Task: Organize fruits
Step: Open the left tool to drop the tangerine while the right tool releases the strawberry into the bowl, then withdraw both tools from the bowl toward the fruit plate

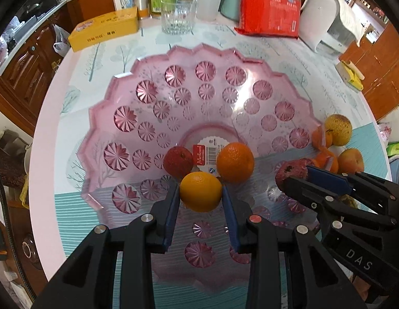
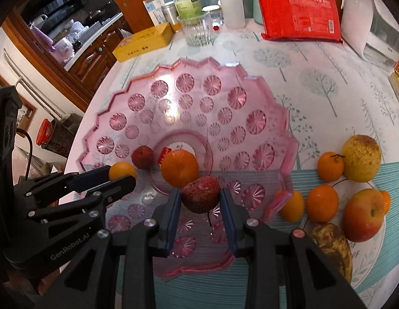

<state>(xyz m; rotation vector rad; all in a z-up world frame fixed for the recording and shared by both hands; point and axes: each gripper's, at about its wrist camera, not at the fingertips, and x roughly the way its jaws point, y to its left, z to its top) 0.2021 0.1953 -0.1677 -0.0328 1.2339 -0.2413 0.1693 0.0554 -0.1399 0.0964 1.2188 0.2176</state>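
Partway thru, we hold a yellow-orange citrus (image 1: 201, 191) clamped in our left gripper (image 1: 201, 195) and a dark red fruit (image 2: 201, 197) in our right gripper (image 2: 201, 200), both over the pink bowl (image 1: 101, 118), w/ two fruits inside, approx six left on the table (image 2: 315, 59).

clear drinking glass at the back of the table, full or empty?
Empty, as far as shows: the clear ribbed drinking glass stands upright, and the tablecloth and things behind it show straight through, with no liquid line visible in either view.
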